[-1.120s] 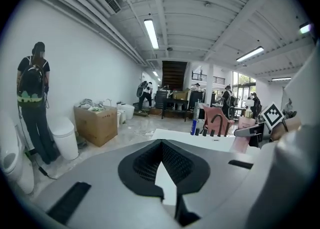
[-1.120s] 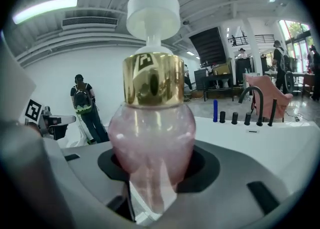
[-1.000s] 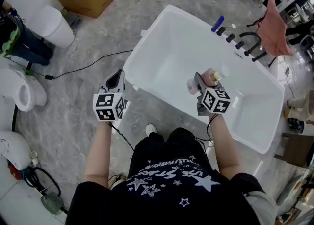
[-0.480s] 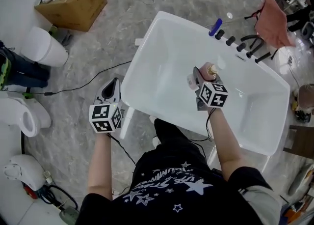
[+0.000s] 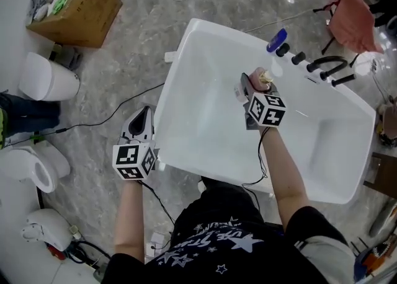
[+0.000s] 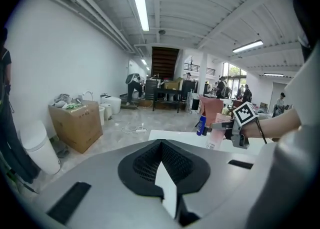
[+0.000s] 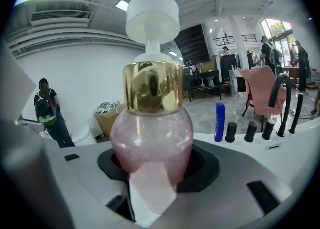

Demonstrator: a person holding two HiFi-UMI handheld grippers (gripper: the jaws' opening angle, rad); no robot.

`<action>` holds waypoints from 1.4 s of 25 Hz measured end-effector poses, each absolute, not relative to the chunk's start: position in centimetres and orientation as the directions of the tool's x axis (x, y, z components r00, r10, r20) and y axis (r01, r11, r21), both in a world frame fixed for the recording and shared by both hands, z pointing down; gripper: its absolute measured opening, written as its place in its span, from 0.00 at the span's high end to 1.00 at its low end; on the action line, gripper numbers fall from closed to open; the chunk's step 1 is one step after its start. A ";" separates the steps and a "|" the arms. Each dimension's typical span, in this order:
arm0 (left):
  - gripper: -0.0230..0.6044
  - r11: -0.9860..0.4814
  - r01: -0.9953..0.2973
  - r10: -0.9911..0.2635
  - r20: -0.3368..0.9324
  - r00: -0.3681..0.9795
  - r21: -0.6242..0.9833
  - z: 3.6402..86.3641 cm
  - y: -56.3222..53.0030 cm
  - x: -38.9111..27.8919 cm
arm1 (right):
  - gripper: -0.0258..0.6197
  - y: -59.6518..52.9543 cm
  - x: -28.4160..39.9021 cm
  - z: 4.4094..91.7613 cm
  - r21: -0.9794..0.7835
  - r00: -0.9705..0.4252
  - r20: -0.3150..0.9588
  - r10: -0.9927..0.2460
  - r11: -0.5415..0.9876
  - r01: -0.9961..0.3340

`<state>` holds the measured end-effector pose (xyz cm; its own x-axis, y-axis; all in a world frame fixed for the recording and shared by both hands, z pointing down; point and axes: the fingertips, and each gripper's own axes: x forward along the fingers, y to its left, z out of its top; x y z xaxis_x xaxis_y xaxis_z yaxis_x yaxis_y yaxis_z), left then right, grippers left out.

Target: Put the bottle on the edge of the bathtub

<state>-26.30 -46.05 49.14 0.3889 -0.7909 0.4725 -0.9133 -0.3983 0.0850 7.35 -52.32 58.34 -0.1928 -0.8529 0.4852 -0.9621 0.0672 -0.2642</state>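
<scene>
Over the middle of the white bathtub (image 5: 175, 78), the right gripper (image 5: 253, 85) holds the bottle (image 5: 263, 80) in the air, its jaws clamped on the round belly. So the pick-up is done and the carry is under way, but the bottle rests on no edge yet. From where I stand, what is left is to bring it to a rim, set it down upright and let go. The far rim already carries a blue bottle (image 5: 276, 39) and a black tap (image 5: 327, 62) with its knobs; the near and left rims look bare.

The left gripper (image 5: 144, 118) hangs outside the tub's left side, jaws together on nothing.

Seen close, the bottle has a cloudy pink, bulb-shaped body, a shiny gold collar and a white pump cap, and it sits upright in the grip.
</scene>
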 end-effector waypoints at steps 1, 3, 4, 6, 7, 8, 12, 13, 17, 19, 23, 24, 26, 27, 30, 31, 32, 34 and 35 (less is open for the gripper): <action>0.94 -0.404 -0.911 -0.786 0.478 0.393 0.084 49.5 -47.1 -25.7 | 0.61 -53.8 7.9 58.7 -0.266 -0.184 0.484 -0.855 0.057 -0.962; 0.94 -0.414 -0.906 -0.776 0.487 0.401 0.086 50.3 -49.2 -24.8 | 0.61 -56.7 8.9 59.5 -0.269 -0.165 0.480 -0.862 0.034 -0.963; 0.94 -0.417 -0.905 -0.773 0.490 0.403 0.087 50.7 -50.1 -24.4 | 0.61 -58.1 9.4 59.9 -0.269 -0.155 0.477 -0.865 0.024 -0.963; 0.94 -0.418 -0.904 -0.768 0.498 0.403 0.088 51.4 -51.6 -24.0 | 0.61 -60.8 10.0 60.7 -0.266 -0.139 0.474 -0.870 0.009 -0.964; 0.94 -0.418 -0.904 -0.765 0.502 0.402 0.088 51.8 -52.3 -24.0 | 0.61 -62.1 10.1 61.2 -0.262 -0.131 0.473 -0.871 0.003 -0.965; 0.94 -0.418 -0.904 -0.763 0.507 0.401 0.086 52.1 -52.8 -24.0 | 0.61 -63.3 10.2 61.6 -0.258 -0.123 0.473 -0.872 -0.003 -0.966; 0.94 -0.408 -0.908 -0.756 0.523 0.393 0.092 53.7 -54.9 -24.0 | 0.61 -68.4 10.6 63.5 -0.253 -0.092 0.472 -0.877 -0.035 -0.967; 0.94 -0.404 -0.910 -0.755 0.526 0.391 0.096 54.2 -55.3 -24.0 | 0.61 -69.6 10.8 64.0 -0.249 -0.084 0.470 -0.878 -0.041 -0.968; 0.94 -0.395 -0.913 -0.756 0.528 0.387 0.104 55.6 -56.7 -24.1 | 0.61 -73.7 11.1 65.1 -0.220 -0.049 0.459 -0.887 -0.060 -0.974; 0.94 -0.390 -0.914 -0.756 0.529 0.385 0.107 56.1 -57.1 -24.5 | 0.61 -75.5 11.1 65.4 -0.213 -0.027 0.455 -0.890 -0.079 -0.974; 0.94 -0.385 -0.918 -0.749 0.550 0.371 0.095 57.6 -57.9 -25.8 | 0.61 -78.7 10.8 66.2 -0.190 0.016 0.451 -0.893 -0.113 -0.975; 0.94 -0.382 -0.919 -0.748 0.553 0.368 0.096 58.0 -58.0 -26.0 | 0.61 -79.4 10.8 66.5 -0.186 0.023 0.451 -0.892 -0.119 -0.975; 0.94 -0.377 -0.921 -0.745 0.558 0.366 0.100 58.8 -58.2 -26.1 | 0.61 -80.6 11.0 67.3 -0.183 0.041 0.456 -0.889 -0.139 -0.973; 0.94 -0.375 -0.921 -0.744 0.560 0.365 0.103 59.2 -58.3 -26.1 | 0.61 -81.1 11.3 67.7 -0.180 0.052 0.461 -0.886 -0.151 -0.972; 0.94 -0.364 -0.924 -0.740 0.565 0.364 0.117 60.0 -58.3 -26.3 | 0.61 -82.2 11.8 68.5 -0.160 0.077 0.472 -0.878 -0.171 -0.972; 0.94 -0.361 -0.924 -0.740 0.566 0.364 0.122 60.2 -58.4 -26.4 | 0.61 -82.4 12.0 68.5 -0.152 0.087 0.473 -0.877 -0.178 -0.972; 0.94 -0.360 -0.925 -0.739 0.567 0.364 0.126 60.4 -58.4 -26.4 | 0.61 -82.6 12.2 68.5 -0.145 0.098 0.472 -0.876 -0.187 -0.971; 0.94 -0.359 -0.924 -0.736 0.569 0.366 0.131 60.7 -58.6 -26.6 | 0.61 -82.8 12.5 68.7 -0.141 0.117 0.473 -0.873 -0.206 -0.968; 0.94 -0.359 -0.924 -0.735 0.570 0.367 0.132 60.9 -58.6 -26.6 | 0.61 -82.9 12.6 68.9 -0.140 0.124 0.476 -0.870 -0.214 -0.967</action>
<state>-26.57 -58.63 60.88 0.3671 -0.7352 0.5699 -0.9240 -0.3587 0.1325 12.57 -82.93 68.89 0.1240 -0.8705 0.4764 -0.9667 -0.2144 -0.1401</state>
